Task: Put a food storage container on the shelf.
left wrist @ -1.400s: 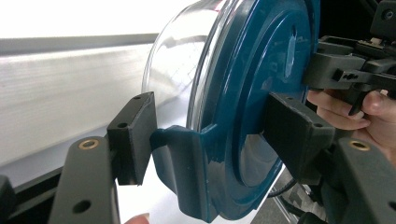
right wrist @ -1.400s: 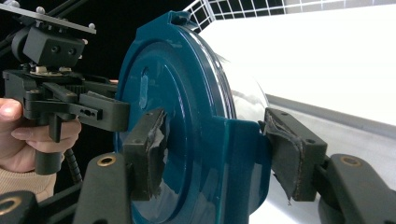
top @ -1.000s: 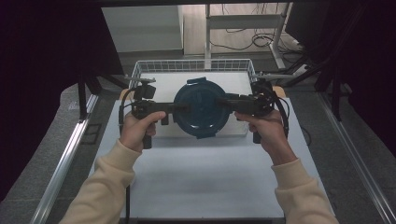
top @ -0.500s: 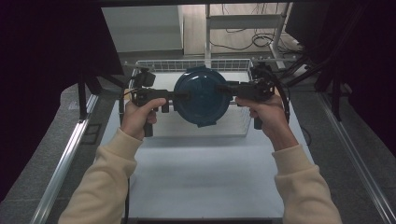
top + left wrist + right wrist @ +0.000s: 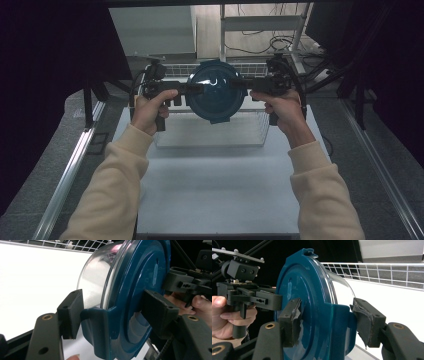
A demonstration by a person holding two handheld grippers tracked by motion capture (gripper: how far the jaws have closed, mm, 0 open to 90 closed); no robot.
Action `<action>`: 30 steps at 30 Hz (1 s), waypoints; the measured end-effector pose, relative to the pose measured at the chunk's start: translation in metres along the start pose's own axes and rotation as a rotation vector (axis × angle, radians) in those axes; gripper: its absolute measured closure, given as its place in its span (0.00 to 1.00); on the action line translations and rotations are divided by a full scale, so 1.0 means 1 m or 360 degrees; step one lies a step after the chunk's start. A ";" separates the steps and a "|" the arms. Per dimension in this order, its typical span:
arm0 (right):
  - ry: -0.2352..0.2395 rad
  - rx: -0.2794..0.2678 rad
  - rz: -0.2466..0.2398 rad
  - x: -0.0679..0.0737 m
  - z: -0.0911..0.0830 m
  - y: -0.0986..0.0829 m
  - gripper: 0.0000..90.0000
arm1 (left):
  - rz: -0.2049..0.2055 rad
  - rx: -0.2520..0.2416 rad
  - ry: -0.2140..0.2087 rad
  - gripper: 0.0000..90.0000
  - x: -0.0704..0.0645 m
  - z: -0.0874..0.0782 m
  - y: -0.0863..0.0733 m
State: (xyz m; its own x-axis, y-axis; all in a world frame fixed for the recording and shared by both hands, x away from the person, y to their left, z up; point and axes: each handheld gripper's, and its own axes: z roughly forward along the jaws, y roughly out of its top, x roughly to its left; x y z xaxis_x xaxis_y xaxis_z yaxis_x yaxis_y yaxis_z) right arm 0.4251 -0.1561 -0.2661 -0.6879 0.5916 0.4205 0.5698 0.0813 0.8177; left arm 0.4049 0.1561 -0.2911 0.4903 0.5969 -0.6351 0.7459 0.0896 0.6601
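A white table [image 5: 220, 190] stands between grey floor strips, with dark curtains on both sides. At its far end sit a clear plastic bin [image 5: 210, 131] and a wire basket [image 5: 255, 69]. Above the bin, 2 grippers hold a round container with a dark blue lid [image 5: 216, 95]: the left gripper [image 5: 192, 89] and the right gripper [image 5: 239, 82] each clamp 1 lid tab.

Grippers: two, my left gripper [image 5: 196, 88] and my right gripper [image 5: 239, 82]
Hands: two, my left hand [image 5: 150, 107] and my right hand [image 5: 282, 107]
Containers: one round clear container [image 5: 216, 97]
Lids: one blue lid [image 5: 140, 290], on that container
Latch tabs: two seen on the lid
Wire baskets: one wire basket [image 5: 175, 70]
Clear bins: one clear bin [image 5: 210, 135]
Tables: one white table [image 5: 215, 185]
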 end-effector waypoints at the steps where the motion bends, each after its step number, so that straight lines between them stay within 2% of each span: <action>1: -0.0004 0.0005 0.0004 -0.001 0.001 0.001 0.46 | -0.0005 -0.0001 -0.0004 0.39 0.001 0.001 0.001; 7: -0.0006 0.0012 0.0018 -0.005 0.006 0.005 0.46 | -0.0022 0.0002 0.0002 0.39 0.005 0.002 0.008; 17: 0.0032 0.0010 0.0075 -0.012 0.019 0.013 0.46 | -0.0006 0.0022 0.0057 0.39 0.012 -0.002 0.024; 24: 0.0034 0.0035 0.0133 -0.025 0.034 0.013 0.46 | -0.0074 0.0032 0.0073 0.39 0.029 0.006 0.029; 27: 0.0033 0.0063 0.0177 -0.033 0.044 0.010 0.46 | -0.0108 0.0033 0.0101 0.38 0.038 0.012 0.031; 30: 0.0027 0.0070 0.0221 -0.038 0.050 0.009 0.45 | -0.0139 0.0009 0.0100 0.38 0.043 0.015 0.033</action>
State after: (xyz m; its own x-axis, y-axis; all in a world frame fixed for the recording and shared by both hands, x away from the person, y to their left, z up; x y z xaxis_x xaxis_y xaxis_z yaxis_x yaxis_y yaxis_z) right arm 0.4791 -0.1374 -0.2942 -0.6083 0.5858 0.5355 0.6790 0.0347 0.7333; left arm 0.4568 0.1728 -0.3025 0.3940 0.6360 -0.6636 0.7872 0.1393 0.6008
